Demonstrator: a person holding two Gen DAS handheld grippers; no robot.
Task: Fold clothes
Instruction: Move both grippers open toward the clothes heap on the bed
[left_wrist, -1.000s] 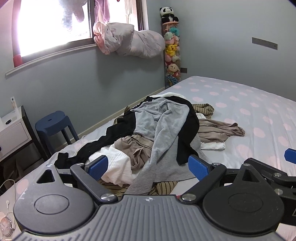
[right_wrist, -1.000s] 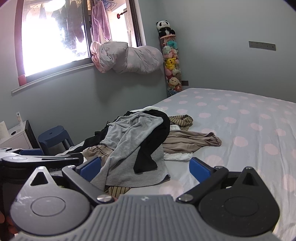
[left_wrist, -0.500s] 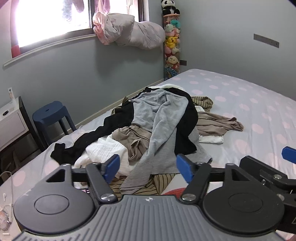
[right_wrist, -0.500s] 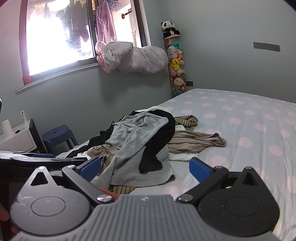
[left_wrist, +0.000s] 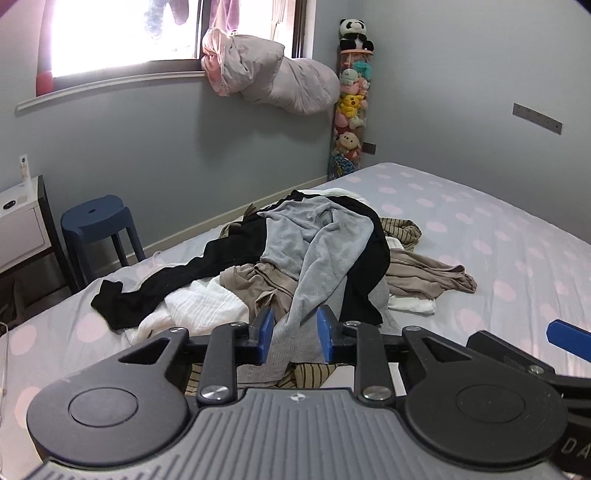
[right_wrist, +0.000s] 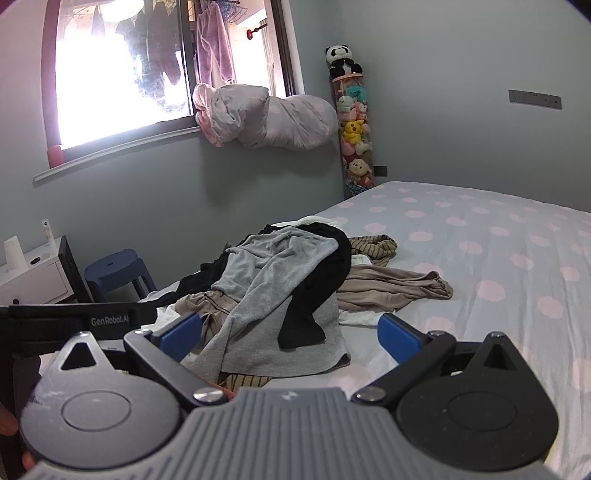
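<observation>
A heap of clothes lies on the dotted bed sheet (left_wrist: 498, 229). A grey garment (left_wrist: 317, 251) is on top, over a black one (left_wrist: 177, 280), a tan one (left_wrist: 424, 277), a white cloth (left_wrist: 207, 306) and a striped piece (left_wrist: 402, 229). My left gripper (left_wrist: 294, 332) hovers at the near edge of the heap. Its jaws are closing, a narrow gap still shows, and the grey garment's hanging end is seen through it, unpinched. My right gripper (right_wrist: 290, 334) stands wide open before the grey garment (right_wrist: 280, 280), holding nothing.
A blue stool (left_wrist: 98, 221) and a white nightstand (left_wrist: 22, 225) stand left of the bed. A bundled duvet (left_wrist: 273, 81) rests on the windowsill, and a tube of plush toys (left_wrist: 351, 103) fills the corner. The sheet's right half (right_wrist: 498, 266) carries no clothes.
The left gripper's jaws have drawn in from wide apart to a narrow gap, and its view has rolled slightly. The right gripper has stayed wide open.
</observation>
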